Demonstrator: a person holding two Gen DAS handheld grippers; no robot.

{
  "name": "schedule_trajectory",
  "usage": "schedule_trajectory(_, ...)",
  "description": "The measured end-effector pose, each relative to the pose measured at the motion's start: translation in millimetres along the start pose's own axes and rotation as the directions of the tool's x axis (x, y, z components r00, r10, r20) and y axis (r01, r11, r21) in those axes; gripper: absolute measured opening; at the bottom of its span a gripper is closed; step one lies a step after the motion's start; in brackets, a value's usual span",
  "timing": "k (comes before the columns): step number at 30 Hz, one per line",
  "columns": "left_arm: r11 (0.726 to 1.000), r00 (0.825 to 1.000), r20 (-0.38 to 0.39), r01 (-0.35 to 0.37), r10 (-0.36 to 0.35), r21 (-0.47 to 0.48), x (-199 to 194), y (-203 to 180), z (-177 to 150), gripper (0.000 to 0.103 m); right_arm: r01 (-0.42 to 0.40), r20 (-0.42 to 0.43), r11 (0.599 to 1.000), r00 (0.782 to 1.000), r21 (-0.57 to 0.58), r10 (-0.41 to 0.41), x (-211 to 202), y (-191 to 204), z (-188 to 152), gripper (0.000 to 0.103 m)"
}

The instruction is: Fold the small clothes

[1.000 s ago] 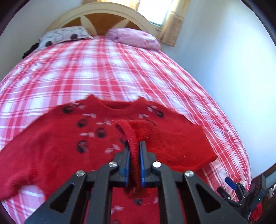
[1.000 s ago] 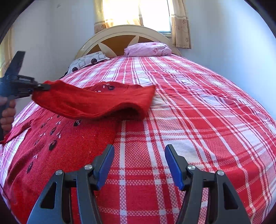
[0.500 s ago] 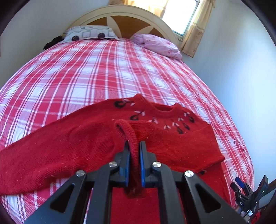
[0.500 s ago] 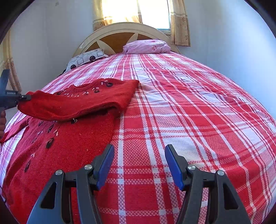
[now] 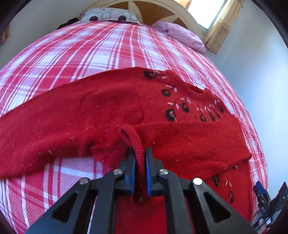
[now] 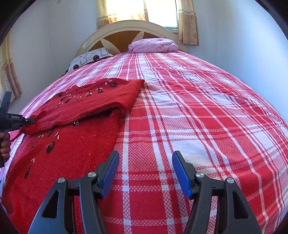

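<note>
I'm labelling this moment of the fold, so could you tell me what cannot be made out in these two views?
- Red sweater: its hem is hidden behind the left gripper in the left wrist view and cut off by the lower left edge in the right wrist view.
- Dark item beside the patterned pillow: too small to identify.

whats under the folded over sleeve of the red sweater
The folded sleeve of the red knitted sweater, pinched at its cuff by the left gripper, lies across the sweater's embroidered front. Some black flower motifs show around it; whatever lies directly beneath is covered.
</note>
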State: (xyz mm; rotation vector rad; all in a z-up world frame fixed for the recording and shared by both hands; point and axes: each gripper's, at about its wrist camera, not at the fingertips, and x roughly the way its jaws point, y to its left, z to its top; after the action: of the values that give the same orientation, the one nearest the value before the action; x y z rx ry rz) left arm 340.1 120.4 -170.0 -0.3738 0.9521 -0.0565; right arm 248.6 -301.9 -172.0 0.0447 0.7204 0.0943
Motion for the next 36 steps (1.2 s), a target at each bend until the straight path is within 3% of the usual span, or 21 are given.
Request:
schedule_trajectory(5, 1.000, 1.000, 0.011, 0.014, -0.014, -0.023, -8.9, 7.2, 1.4, 0.010, 0.006, -0.005, 1.000, 1.000, -0.007, -0.006, 2.1, 1.4, -0.2, 0.062)
schedule_trajectory(10, 1.000, 1.000, -0.020, 0.009, -0.009, 0.013, 1.6, 2.7, -1.7, 0.012, 0.004, -0.028, 1.000, 1.000, -0.017, -0.004, 7.1, 3.3, -0.4, 0.065)
schedule_trajectory(16, 1.000, 1.000, -0.004, -0.009, 0.009, 0.004, 1.7, 1.8, -6.2, 0.041, 0.005, -0.002, 1.000, 1.000, -0.004, -0.005, -1.2, 2.9, 0.0, 0.066)
schedule_trajectory(18, 0.999, 1.000, 0.016, -0.026, 0.026, 0.027, -6.7, -1.0, -7.6, 0.064, 0.022, 0.024, 0.999, 0.999, -0.034, -0.021, -11.8, 7.5, 5.5, 0.066)
schedule_trajectory(21, 0.991, 0.991, 0.100, -0.099, 0.090, 0.089, -24.7, -5.1, -12.6, 0.088, 0.011, 0.078, 0.992, 0.997, -0.123, -0.001, -25.6, 30.1, 27.9, 0.066)
schedule_trajectory(25, 0.981, 0.985, 0.098, -0.151, 0.140, 0.119, -19.5, -3.3, -14.3, 0.090, -0.136, 0.055, 0.976, 0.988, -0.171, 0.147, -9.8, 61.2, 65.9, 0.066)
schedule_trajectory(28, 0.967, 0.972, 0.066, -0.233, 0.227, 0.106, -5.3, 3.1, -16.1, 0.090, -0.143, 0.027, 0.967, 0.988, -0.212, 0.152, 21.8, 86.5, 86.0, 0.066)
schedule_trajectory(30, 0.965, 0.970, 0.041, -0.243, 0.240, 0.098, 1.7, 9.4, -21.9, 0.091, -0.154, -0.032, 0.963, 0.988, -0.222, 0.150, 50.2, 96.3, 89.8, 0.066)
schedule_trajectory(33, 0.968, 0.971, 0.061, -0.237, 0.232, 0.086, 0.5, 14.6, -25.5, 0.096, -0.129, -0.233, 0.972, 0.969, -0.196, 0.082, 103.4, 99.1, 82.0, 0.066)
schedule_trajectory(36, 0.970, 0.974, 0.068, -0.223, 0.217, 0.095, 1.0, 15.3, -27.6, 0.098, -0.129, -0.214, 0.977, 0.973, -0.168, 0.092, 98.7, 97.5, 85.1, 0.066)
